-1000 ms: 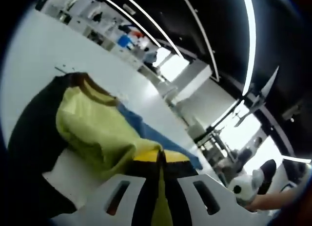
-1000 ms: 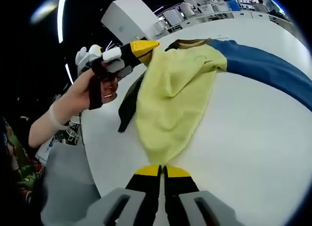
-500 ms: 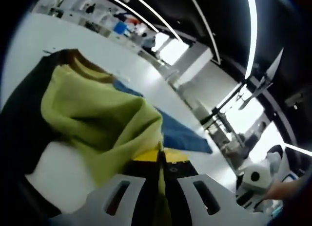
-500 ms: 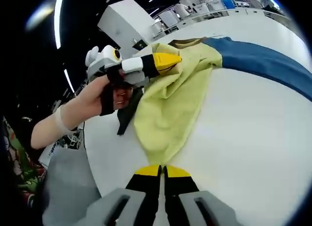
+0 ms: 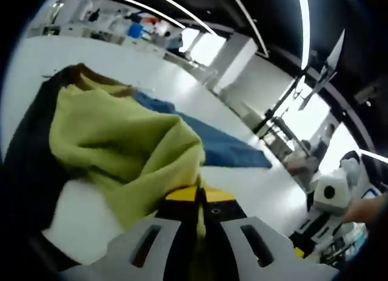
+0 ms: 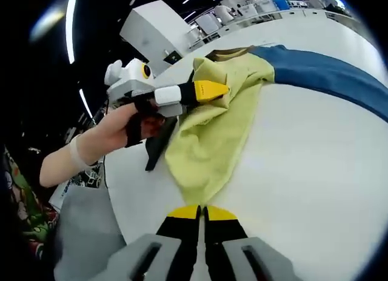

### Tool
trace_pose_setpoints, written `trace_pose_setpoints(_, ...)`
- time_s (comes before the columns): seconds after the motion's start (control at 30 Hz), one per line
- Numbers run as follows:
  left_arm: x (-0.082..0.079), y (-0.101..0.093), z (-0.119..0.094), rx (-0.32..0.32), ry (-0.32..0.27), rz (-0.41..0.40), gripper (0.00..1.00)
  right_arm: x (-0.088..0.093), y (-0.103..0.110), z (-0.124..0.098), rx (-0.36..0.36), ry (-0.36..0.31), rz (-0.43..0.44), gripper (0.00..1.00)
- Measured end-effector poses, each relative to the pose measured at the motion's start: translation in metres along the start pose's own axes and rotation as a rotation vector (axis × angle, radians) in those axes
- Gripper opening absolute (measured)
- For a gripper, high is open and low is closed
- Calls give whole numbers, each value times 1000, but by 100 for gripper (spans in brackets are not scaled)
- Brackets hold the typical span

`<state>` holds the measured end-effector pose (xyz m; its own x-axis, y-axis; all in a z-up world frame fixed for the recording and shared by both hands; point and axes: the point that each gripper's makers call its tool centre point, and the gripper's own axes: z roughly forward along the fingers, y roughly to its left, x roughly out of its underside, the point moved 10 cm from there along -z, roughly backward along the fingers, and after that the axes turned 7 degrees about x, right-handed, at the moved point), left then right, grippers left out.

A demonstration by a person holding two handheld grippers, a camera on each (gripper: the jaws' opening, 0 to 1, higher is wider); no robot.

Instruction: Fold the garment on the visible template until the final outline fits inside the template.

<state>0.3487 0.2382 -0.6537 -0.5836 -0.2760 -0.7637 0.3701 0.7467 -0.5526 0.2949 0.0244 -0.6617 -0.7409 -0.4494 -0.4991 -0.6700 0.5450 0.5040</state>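
Claws (image 5: pixel 200 196), both clamped, hold one yellow-green garment (image 6: pixel 212 142).

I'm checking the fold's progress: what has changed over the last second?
The left gripper, shut on the yellow garment, has carried its edge across over the cloth, toward the blue template, bunching it up. The right gripper stays shut on the garment's near corner; template and table are unchanged.

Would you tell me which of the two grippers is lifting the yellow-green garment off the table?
The left gripper: shut on a raised fold of the garment. The right gripper pinches its low corner by the table.
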Motion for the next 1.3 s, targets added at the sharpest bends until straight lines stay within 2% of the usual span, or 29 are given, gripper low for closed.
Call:
trace_pose_setpoints(0.13,-9,-13,-21,58,24,173,0,2,1,0,1,0,-1,0)
trace_pose_setpoints(0.2,-11,-16,-31,62,14,211,6,2,1,0,1,-2,2,0)
trace_pose_setpoints(0.33,-9,-15,-48,64,27,202,24,3,2,0,-2,-1,4,0)
trace_pose_setpoints(0.57,-5,1,-79,22,34,206,41,2,3,-2,-6,-7,3,0)
trace_pose_setpoints(0.73,-7,7,-86,25,20,165,54,2,3,-4,-4,-9,2,0)
trace_pose_setpoints(1.03,-7,11,-87,38,17,106,70,3,3,-7,1,-11,1,0)
trace_pose_setpoints(1.1,-6,11,-87,39,20,94,69,3,3,-7,1,-10,0,0)
trace_pose_setpoints(1.2,-3,15,-88,38,34,62,57,2,3,-8,1,-9,0,0)
trace_pose_setpoints(1.23,-1,16,-88,45,35,23,51,2,2,-8,2,-10,0,0)
trace_pose_setpoints(1.3,0,17,-88,42,22,13,50,2,2,-9,3,-9,0,0)
